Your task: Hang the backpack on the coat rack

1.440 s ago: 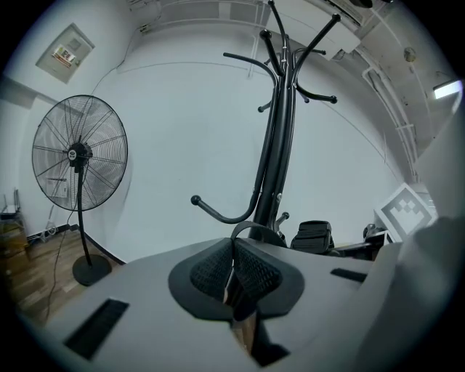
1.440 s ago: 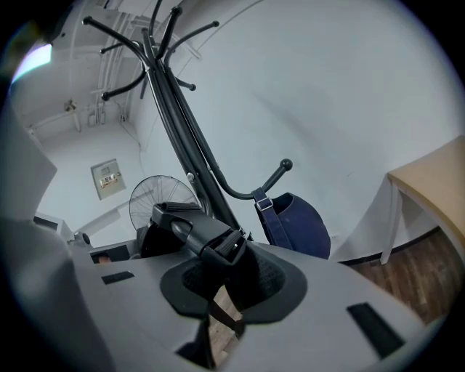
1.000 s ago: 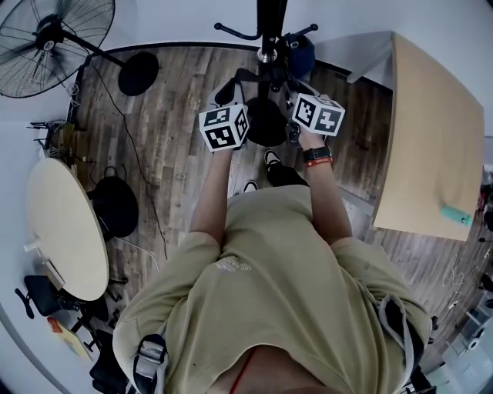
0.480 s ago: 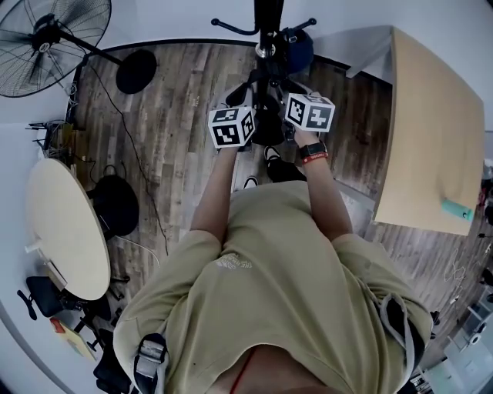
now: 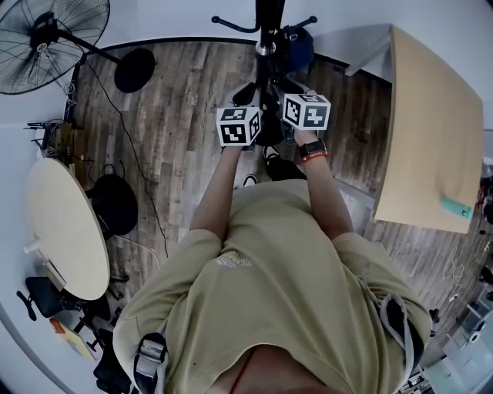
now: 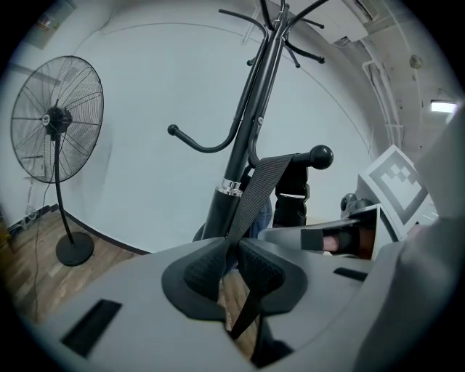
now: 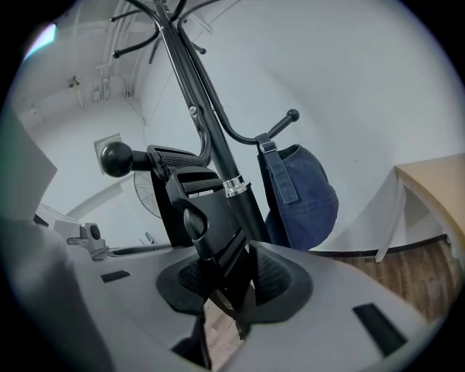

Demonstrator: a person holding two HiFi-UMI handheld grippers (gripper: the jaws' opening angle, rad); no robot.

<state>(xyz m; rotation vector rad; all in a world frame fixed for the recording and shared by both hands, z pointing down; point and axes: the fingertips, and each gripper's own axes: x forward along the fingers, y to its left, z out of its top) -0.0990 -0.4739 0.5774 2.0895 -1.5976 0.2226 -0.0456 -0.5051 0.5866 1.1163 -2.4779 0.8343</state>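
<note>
The black coat rack [image 5: 268, 23] stands straight ahead of me, its pole [image 6: 243, 163] close in front of both grippers. The black backpack [image 5: 266, 131] hangs between the marker cubes and the pole. My left gripper [image 6: 234, 261] is shut on a grey strap [image 6: 261, 185] that runs up to the pole. A black strap with a buckle [image 7: 207, 218] sits between the pads of my right gripper [image 7: 231, 272], whose jaws are opening while the pads still touch it. The strap's top lies beside a ball-tipped hook [image 7: 116, 158].
A blue denim bag [image 7: 301, 192] hangs on another hook of the rack. A standing fan [image 5: 46, 35] is at the far left, a round table [image 5: 65, 231] at the left and a wooden desk [image 5: 435, 131] at the right. Cables cross the wooden floor.
Both grippers have moved in toward the rack pole and sunk a little. The left one shifted right, so the two marker cubes now sit closer together.
</note>
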